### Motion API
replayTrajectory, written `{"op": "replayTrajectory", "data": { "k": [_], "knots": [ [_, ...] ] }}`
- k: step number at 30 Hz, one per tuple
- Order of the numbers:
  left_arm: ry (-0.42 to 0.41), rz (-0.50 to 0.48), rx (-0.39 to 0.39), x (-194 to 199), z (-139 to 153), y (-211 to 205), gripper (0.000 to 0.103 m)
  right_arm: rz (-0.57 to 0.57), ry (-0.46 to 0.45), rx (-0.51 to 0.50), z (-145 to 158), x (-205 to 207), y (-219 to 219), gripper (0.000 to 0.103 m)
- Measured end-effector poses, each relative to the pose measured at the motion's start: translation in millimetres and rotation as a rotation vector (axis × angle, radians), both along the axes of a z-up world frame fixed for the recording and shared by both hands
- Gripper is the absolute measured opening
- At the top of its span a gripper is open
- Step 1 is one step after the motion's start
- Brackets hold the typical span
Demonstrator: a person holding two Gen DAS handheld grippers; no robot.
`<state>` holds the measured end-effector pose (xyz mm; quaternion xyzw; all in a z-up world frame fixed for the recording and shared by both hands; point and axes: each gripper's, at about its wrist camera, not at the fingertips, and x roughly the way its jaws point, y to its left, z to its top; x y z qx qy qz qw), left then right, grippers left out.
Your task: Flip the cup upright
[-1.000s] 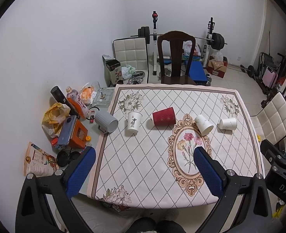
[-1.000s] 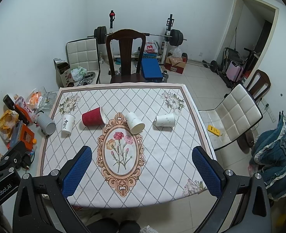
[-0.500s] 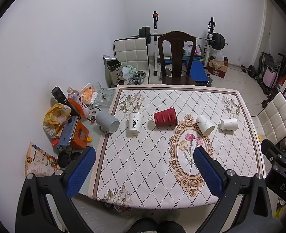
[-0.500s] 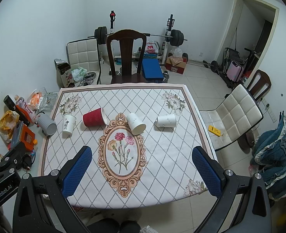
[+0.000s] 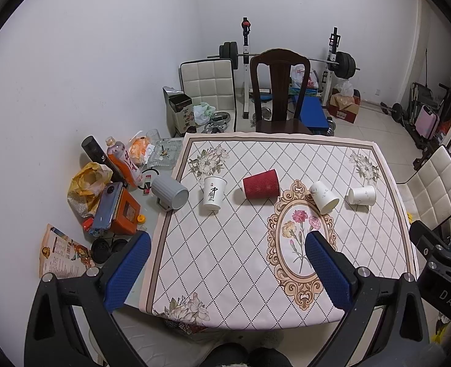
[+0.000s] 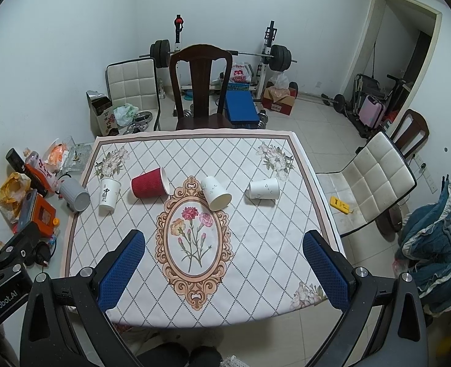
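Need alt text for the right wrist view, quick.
Four cups stand in a row on a patterned table: a white cup upright at left, then a red cup and two white cups on their sides. The right gripper hangs open, holding nothing.

Room: plain white walls (image 6: pixel 72 30), pale tiled floor (image 6: pixel 317 128), open doorway (image 6: pixel 408 61) at far right with a pink suitcase (image 6: pixel 373 110) near it. Bench (image 6: pixel 256 229) carries a diamond-patterned cloth with a floral oval; dark wooden chair (image 6: pixel 199 88) at its far edge, white padded chair (image 6: pixel 375 183) on the right side, another (image 6: pixel 132 87) by the back wall. Barbell rack (image 6: pixel 222 52) and blue pad (image 6: pixel 240 111) stand behind the wooden chair; bags, boxes and bottles clutter the floor along the left wall (image 5: pixel 109 189).
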<state>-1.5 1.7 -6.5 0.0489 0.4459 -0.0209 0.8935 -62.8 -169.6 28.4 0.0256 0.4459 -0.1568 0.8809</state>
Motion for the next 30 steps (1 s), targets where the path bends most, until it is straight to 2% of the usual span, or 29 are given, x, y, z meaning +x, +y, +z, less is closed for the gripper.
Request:
{"op": "replayTrajectory", "data": {
  "k": [22,26,30],
  "knots": [
    [0.001,0.019,0.011,2,-1,3,0.103,0.009,0.004,0.022,-12,3,-2,0.103],
    [0.013,0.058,0.028,12,-11,12,0.103,0.023,0.019,0.055,-25,7,-7,0.103],
    [0.04,0.104,0.078,28,-42,20,0.103,0.049,0.066,0.093,-54,22,-12,0.103]
  ]
}}
